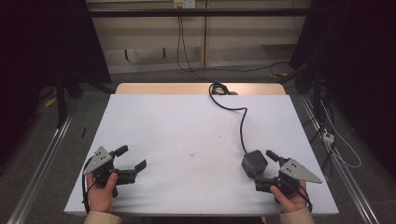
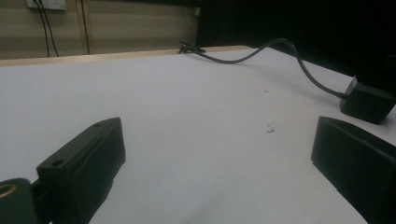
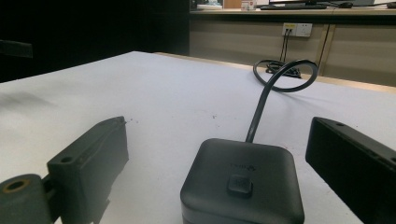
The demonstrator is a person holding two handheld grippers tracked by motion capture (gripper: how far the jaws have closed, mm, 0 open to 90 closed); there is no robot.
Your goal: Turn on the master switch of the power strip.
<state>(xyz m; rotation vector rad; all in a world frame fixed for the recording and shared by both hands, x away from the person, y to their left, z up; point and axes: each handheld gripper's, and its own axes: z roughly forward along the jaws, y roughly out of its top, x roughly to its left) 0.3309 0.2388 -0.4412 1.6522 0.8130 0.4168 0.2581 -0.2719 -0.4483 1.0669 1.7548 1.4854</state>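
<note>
between the wide right gripper (image 3: 219,177) jaws, dark box (image 3: 243,182), cable (image 3: 261,105) end pointing away, left gripper (image 2: 215,172) wide too

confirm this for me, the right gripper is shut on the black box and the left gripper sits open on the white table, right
Not quite. The right gripper is open: the right gripper view shows the black box between its jaws with a clear gap on each side, so nothing is gripped. The rest holds: the left gripper sits open on the white table.
</note>
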